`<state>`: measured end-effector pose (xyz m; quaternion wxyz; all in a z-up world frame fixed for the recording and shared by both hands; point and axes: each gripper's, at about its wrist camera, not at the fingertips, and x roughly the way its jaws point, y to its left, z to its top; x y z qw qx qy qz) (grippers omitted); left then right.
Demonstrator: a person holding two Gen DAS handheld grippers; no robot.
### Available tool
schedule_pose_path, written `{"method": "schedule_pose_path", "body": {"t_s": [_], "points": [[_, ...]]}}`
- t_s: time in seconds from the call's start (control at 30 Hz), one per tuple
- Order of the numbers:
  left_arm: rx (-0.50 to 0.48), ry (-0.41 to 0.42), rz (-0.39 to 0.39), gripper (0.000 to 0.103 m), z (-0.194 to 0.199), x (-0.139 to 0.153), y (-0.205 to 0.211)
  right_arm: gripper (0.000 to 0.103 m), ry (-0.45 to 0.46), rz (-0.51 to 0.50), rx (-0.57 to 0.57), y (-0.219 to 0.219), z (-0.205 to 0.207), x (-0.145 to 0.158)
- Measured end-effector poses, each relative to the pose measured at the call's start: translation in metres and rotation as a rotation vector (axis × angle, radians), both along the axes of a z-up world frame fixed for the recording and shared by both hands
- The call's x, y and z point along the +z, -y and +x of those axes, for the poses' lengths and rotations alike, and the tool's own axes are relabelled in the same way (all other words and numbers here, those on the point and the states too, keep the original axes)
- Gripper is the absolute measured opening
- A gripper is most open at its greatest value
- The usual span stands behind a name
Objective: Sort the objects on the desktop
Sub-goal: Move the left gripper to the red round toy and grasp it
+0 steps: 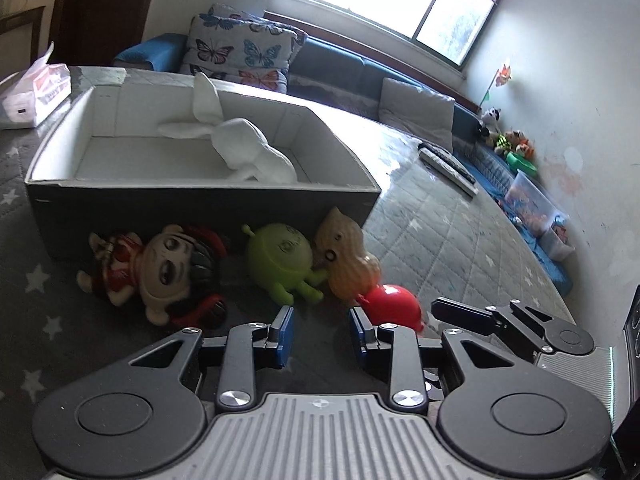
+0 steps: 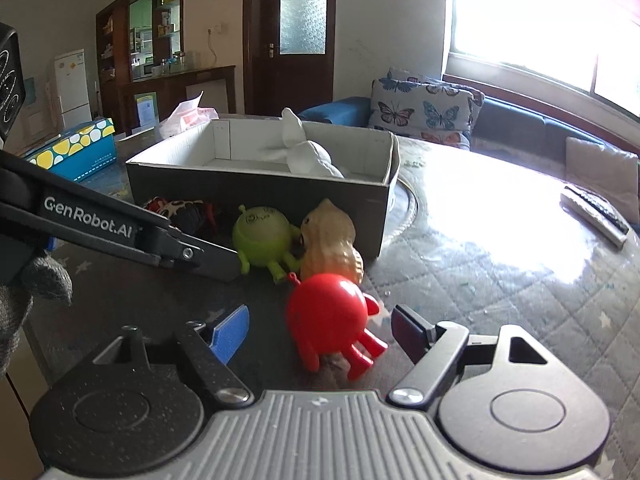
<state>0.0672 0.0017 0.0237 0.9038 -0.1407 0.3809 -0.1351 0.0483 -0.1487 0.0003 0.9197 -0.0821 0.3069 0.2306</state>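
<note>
Black linkage grippers with blue-padded fingers (image 2: pixel 230 334), ribbed grey bodies, silver screws, white "GenRobot.AI" lettering, grey knit glove (image 2: pixel 24 292).

"GenRobot.AI" on the left claw's arm (image 2: pixel 92 220)

Window (image 2: pixel 540 20) glare — fisheye-warped edges

red toy (image 2: pixel 328 312) | green toy (image 2: pixel 262 236) | tan peanut (image 2: pixel 332 240) | white rabbit (image 1: pixel 248 152)
</note>
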Motion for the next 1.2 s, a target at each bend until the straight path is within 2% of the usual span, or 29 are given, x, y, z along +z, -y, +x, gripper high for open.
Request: {"method": "schedule_pose_path", "body": {"t_s": [0.73,1.2], "points": [[-0.060,-0.028,0.019,0.033,0.003,-0.007,0.029,0.080,-0.049,0.041,-0.024,0.005,0.003,-0.009],[-0.076,-0.050,0.071,0.033,0.005,-0.009,0.040,0.080,-0.077,0.065,-0.039,0.009,0.008,-0.016]]}}
